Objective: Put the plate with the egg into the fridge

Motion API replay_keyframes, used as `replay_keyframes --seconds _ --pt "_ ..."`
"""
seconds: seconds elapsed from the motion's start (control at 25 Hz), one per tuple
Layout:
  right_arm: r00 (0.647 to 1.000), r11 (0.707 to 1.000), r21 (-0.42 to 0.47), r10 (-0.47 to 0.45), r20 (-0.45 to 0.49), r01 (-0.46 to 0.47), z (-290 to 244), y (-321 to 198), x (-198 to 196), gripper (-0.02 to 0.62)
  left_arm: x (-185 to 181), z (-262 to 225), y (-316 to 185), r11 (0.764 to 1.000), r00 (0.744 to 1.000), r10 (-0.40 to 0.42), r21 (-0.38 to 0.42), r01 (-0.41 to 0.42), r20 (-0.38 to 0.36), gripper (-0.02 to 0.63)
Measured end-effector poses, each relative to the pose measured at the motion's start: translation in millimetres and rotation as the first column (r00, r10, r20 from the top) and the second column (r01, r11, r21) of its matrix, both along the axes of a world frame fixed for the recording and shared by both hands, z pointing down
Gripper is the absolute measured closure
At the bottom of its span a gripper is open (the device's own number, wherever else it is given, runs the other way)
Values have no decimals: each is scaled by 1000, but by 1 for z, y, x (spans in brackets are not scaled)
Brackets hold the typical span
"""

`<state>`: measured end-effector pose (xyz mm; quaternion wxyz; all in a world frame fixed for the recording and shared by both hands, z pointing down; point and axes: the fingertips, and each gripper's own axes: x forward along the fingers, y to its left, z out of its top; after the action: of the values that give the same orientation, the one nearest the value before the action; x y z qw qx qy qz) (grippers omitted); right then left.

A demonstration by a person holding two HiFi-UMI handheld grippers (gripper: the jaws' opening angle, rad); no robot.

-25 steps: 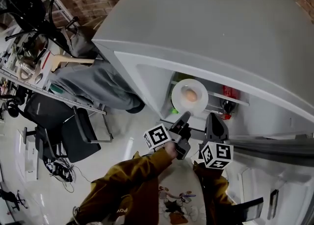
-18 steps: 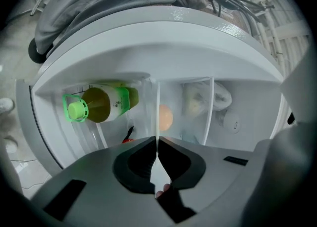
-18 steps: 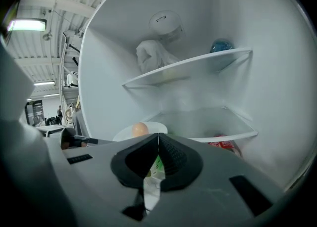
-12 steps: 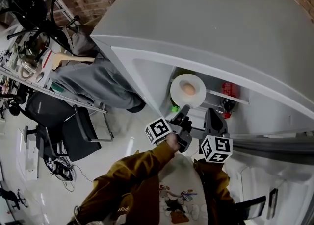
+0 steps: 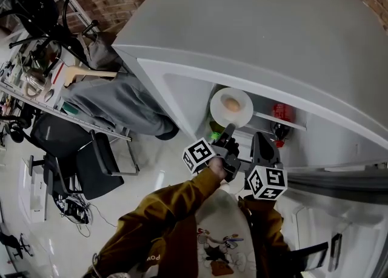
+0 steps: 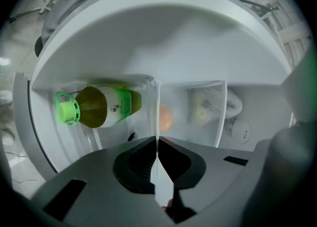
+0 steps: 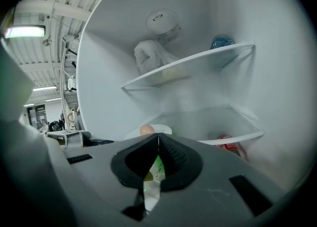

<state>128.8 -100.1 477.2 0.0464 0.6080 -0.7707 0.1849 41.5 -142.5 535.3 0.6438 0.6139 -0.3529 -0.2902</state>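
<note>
The white plate (image 5: 218,109) with a brown egg (image 5: 231,105) on it hangs inside the open fridge (image 5: 182,92), in front of a shelf. My left gripper (image 5: 228,130) is shut on the plate's near rim. In the left gripper view the plate (image 6: 157,107) shows edge-on as a thin white line running into the closed jaws of the left gripper (image 6: 157,141), with the egg (image 6: 167,117) just right of it. My right gripper (image 5: 261,139) is just to the right at the fridge opening, its jaws shut with nothing between them (image 7: 158,135). The egg (image 7: 146,130) peeks above them.
A bottle with a green cap (image 6: 99,106) lies on the left of the fridge. A red can (image 5: 279,113) stands on the lower shelf at the right. A glass shelf (image 7: 198,63) above carries a white bag (image 7: 151,53). An office chair (image 5: 91,162) stands at the left.
My left gripper has carried the plate with the egg further into the fridge, upward in the head view. The right gripper has hardly moved.
</note>
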Motion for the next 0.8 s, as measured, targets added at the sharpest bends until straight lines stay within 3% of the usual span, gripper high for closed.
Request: replay_keyframes --seconds 0.8 --pt "1000 1000 5 7 -16 -7 -4 -9 6 591 3 6 -37 997 998 -64 -44 63 -13 589"
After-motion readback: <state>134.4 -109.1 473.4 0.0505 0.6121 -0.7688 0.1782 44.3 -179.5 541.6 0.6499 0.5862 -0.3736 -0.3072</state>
